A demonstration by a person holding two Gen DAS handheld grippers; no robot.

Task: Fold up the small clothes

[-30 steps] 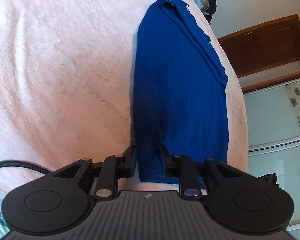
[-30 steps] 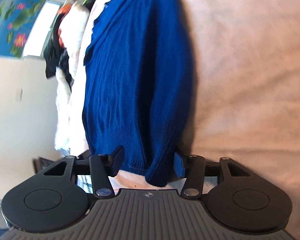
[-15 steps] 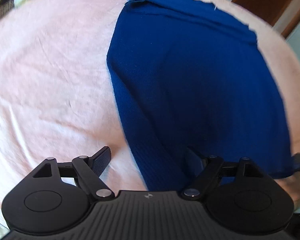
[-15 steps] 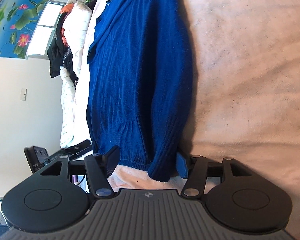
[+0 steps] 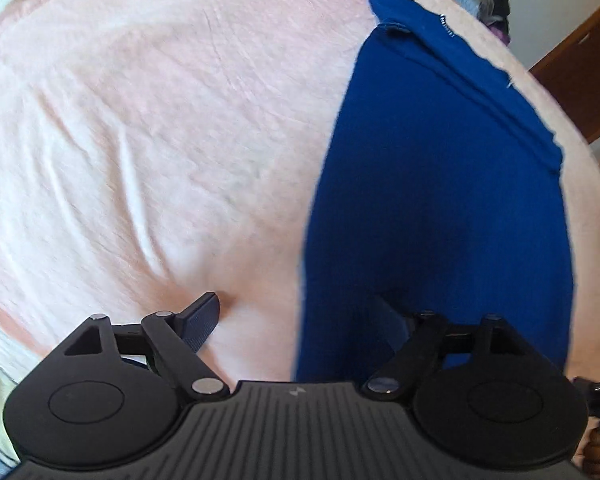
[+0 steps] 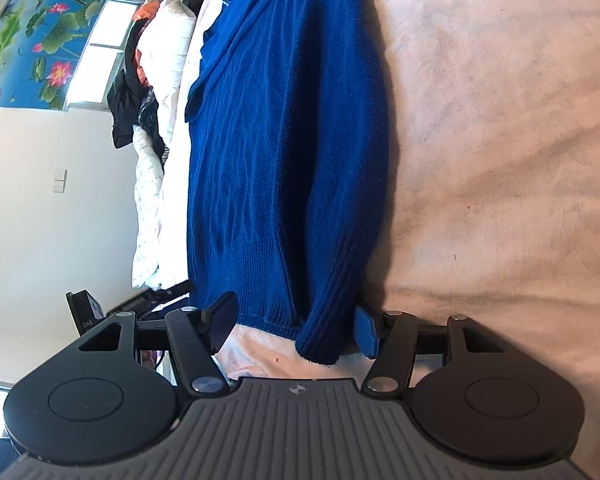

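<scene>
A blue knit sweater (image 5: 440, 200), folded into a long strip, lies flat on the pink bed sheet (image 5: 160, 140). My left gripper (image 5: 296, 312) hovers over its near left edge with jaws still opening wide. One finger stands over the sheet, the other over the blue knit, and neither pad presses anything. In the right wrist view the sweater (image 6: 284, 140) runs away from me, and my right gripper (image 6: 294, 316) straddles its ribbed hem and sleeve cuff (image 6: 324, 320). Its jaws are apart, the fabric lies loosely between them and no pad squeezes it.
The pink sheet (image 6: 500, 160) stretches wide to the left of the sweater in the left view and to its right in the right view. A heap of clothes and bedding (image 6: 152, 92) lines the bed's far side. A flower picture (image 6: 40, 44) hangs on the wall, and a wooden door (image 5: 580, 76) stands beyond.
My left gripper let go of the sweater's edge, spread its jaws wide and tipped downward over the bed. The right gripper's jaws widened slightly around the hem. The sweater now lies flat.
</scene>
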